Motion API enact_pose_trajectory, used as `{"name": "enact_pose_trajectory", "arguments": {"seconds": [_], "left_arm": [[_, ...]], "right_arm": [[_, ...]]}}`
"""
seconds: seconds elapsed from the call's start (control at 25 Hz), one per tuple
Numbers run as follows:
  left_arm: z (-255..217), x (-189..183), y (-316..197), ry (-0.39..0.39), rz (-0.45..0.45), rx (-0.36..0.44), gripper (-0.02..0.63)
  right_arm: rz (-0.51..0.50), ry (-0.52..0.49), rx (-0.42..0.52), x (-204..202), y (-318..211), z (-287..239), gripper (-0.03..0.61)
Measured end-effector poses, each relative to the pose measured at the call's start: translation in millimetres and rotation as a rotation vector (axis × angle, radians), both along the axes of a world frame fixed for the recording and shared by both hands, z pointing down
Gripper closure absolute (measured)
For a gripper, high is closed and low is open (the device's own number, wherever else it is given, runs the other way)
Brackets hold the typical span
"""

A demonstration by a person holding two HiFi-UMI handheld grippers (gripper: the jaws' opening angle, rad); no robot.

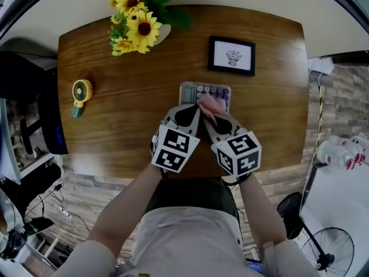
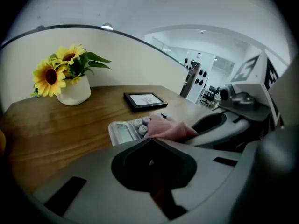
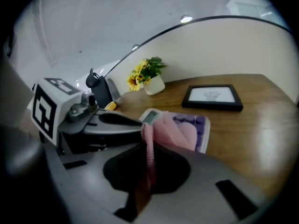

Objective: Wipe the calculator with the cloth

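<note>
**Forearms (image 1: 125, 211) forward, cloth (image 1: 207, 104) laid on the calculator (image 1: 199, 89)**

Both forearms reach out from a pale shirt (image 1: 190, 235) and carry the two grippers side by side, marker cubes (image 1: 174, 148) up. Their tips meet over the calculator, which lies flat near the middle of the wooden counter (image 1: 115, 126).

The right gripper (image 1: 209, 117) has its fingers clamped on a fold of the cloth. The free part drapes forward over the keys (image 1: 219, 91), most likely so that a drag of the hand wipes them. The left gripper (image 1: 189, 113) has its fingers closed together on nothing, with the tip at the calculator's near edge by the screen (image 1: 189, 91). It is probably there to steady the calculator against sliding, though contact cannot be confirmed.

The cloth is pink and soft, thick at the edge and bunched in loose folds. The calculator is a pale, rounded slab, hard and smooth, with a small grey screen and round lilac keys. The counter is glossy brown wood with rounded corners.

Farther back stand sunflowers (image 1: 135, 22) in a white pot (image 1: 163, 34) and a black frame (image 1: 232, 55). A small yellow fan (image 1: 81, 93) lies well to the left.
</note>
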State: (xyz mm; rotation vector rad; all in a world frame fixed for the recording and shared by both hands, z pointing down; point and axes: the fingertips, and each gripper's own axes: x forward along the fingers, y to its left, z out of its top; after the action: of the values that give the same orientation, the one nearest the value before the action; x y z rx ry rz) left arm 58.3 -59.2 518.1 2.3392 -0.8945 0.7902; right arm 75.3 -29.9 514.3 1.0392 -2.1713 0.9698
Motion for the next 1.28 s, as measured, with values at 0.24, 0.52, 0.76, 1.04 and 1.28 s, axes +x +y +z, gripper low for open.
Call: {"name": "enact_pose_trajectory", "arguments": {"seconds": [0.24,0.52,0.76,1.04,1.28], "left_arm": [[1,1,2,0.011,0.01,-0.015,0.612],[-7,-18,29,-0.045,0.093,-0.044,0.612],[-51,-35,39,-0.044,0.075,-0.041,0.612],[-141,-57,6,-0.013,0.002,0.113,0.612],[-225,-68,-14,0.024,-0.024,0.279,0.612]], "right_arm": [[0.004,0.012,-0.116,24,50,13,0.561],[0.062,0.015,-0.054,53,51,-35,0.561],[0.095,0.008,0.097,59,28,-105,0.561],[0.088,-0.025,0.298,46,-4,-208,0.561],[0.088,-0.104,0.482,29,-13,-300,0.561]]}}
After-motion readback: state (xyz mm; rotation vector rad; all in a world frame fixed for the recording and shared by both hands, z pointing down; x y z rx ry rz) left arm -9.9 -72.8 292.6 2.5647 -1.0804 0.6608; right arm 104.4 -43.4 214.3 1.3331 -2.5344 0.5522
